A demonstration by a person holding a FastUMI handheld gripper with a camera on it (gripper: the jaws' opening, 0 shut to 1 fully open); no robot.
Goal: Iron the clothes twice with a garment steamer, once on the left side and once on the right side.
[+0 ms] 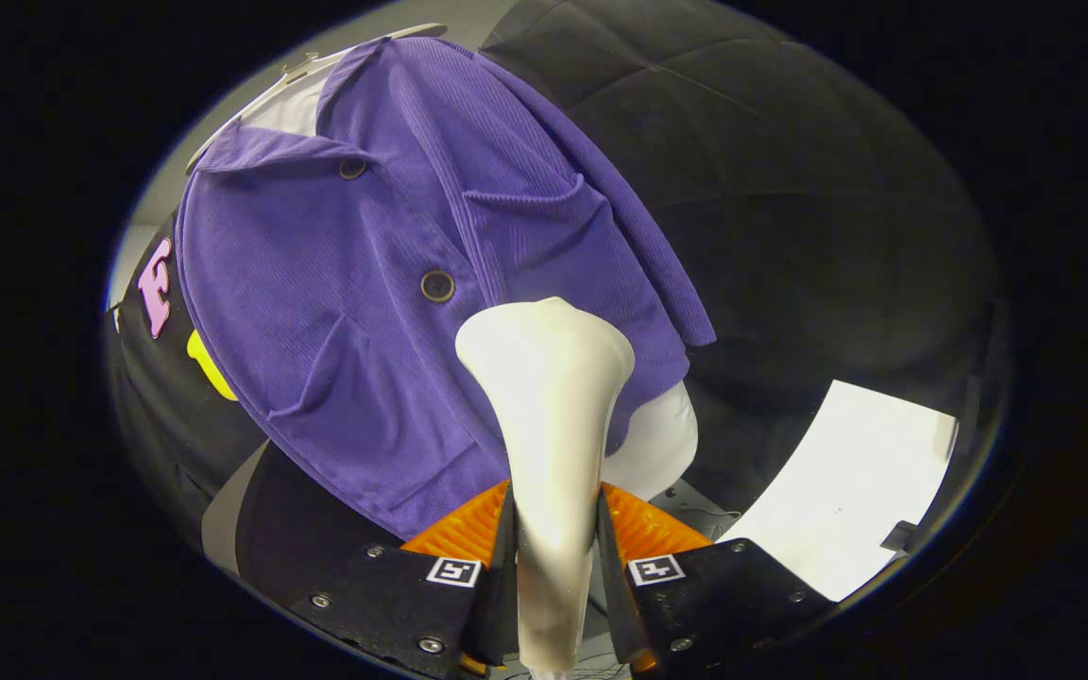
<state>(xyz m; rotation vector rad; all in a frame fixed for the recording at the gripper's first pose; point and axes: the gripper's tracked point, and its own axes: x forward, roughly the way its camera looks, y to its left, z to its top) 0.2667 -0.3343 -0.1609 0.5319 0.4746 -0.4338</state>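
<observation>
1. The hand-held gripper (553,529) is clamped on the handle of the white garment steamer (549,416), a finger pressing each side. The handle is smooth and tapers; I judge it could slide or twist in the grip if the head drags hard on cloth.
2. The steamer's flared head sits against the lower front of the purple corduroy shirt (383,264), which hangs on a hanger (317,61) over a white form (662,444).
3. The hanging shirt is free to swing, so a firm push may simply move it away and leave that side unsteamed.
4. The head is just below a button (437,285) and near the pocket edges; it could snag there.
5. Drifting sideways would blur the left and right passes.
</observation>
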